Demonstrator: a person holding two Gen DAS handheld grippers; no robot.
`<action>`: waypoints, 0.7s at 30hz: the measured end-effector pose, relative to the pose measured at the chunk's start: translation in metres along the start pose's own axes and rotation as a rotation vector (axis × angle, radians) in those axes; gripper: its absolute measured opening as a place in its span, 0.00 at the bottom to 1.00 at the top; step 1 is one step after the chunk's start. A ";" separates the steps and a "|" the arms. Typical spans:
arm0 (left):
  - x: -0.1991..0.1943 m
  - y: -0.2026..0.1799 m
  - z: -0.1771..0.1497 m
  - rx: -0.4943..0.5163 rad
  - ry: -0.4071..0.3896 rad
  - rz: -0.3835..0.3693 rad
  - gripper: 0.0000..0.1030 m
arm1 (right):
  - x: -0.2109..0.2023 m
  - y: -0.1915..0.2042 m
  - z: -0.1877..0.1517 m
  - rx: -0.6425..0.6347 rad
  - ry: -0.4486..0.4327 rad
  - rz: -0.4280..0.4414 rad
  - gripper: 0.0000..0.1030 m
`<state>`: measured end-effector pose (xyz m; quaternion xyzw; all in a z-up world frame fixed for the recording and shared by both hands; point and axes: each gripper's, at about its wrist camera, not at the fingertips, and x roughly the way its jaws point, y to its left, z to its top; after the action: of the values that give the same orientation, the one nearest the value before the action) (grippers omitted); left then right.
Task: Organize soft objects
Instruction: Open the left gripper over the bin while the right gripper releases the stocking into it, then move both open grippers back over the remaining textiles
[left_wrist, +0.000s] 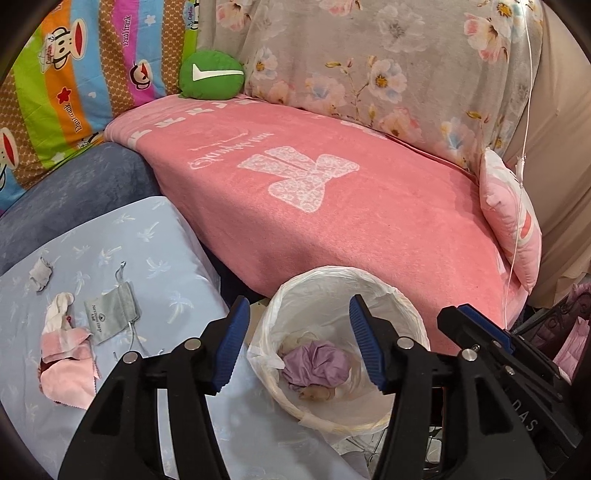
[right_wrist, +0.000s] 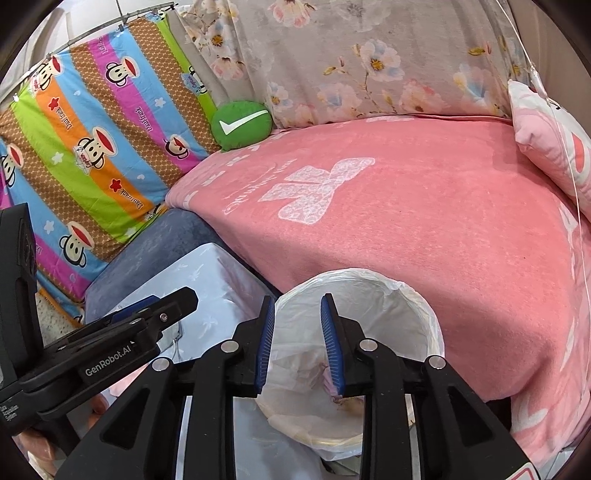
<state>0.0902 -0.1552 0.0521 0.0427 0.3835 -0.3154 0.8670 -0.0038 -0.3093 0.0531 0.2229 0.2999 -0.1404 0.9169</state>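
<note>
Both tongs are hovering empty over the white-lined bin (left_wrist: 343, 354): the left gripper (left_wrist: 299, 343) is spreading its blue pads wide above the bin's mouth, and the right gripper (right_wrist: 297, 343) is holding its pads apart by a narrower gap, pinching nothing. Inside the bin a crumpled lilac cloth (left_wrist: 317, 365) is lying on top of some pale beige pieces near the bottom. To the left of the bin, a light blue palm-print sheet (left_wrist: 155, 266) is carrying the soft things still outside: a pink cloth (left_wrist: 68, 380) is lying at the near left, a white bundle (left_wrist: 59, 310) is resting against its upper edge, a grey drawstring pouch (left_wrist: 110, 314) is lying just beside them, and a small grey scrap (left_wrist: 41, 273) is sitting apart, further back. Behind the bin a pink blanket (left_wrist: 369, 221) with a white bow pattern is covering a raised surface. A pink and white pillow (left_wrist: 513, 221) is leaning at its right edge. At the back, a green cushion with a white tick (left_wrist: 211, 75) is resting against a floral cover (left_wrist: 369, 55), with a striped monkey-print cloth (left_wrist: 81, 81) hanging to the left.
</note>
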 end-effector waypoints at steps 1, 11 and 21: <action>0.000 0.002 0.000 -0.004 0.001 0.003 0.52 | 0.000 0.002 0.000 -0.004 0.002 0.003 0.25; -0.009 0.029 -0.007 -0.057 0.004 0.043 0.62 | 0.011 0.030 -0.005 -0.049 0.030 0.042 0.25; -0.020 0.071 -0.018 -0.122 -0.004 0.111 0.66 | 0.027 0.071 -0.013 -0.113 0.069 0.091 0.30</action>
<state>0.1099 -0.0823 0.0418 0.0103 0.3973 -0.2427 0.8850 0.0382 -0.2451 0.0500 0.1887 0.3285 -0.0737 0.9225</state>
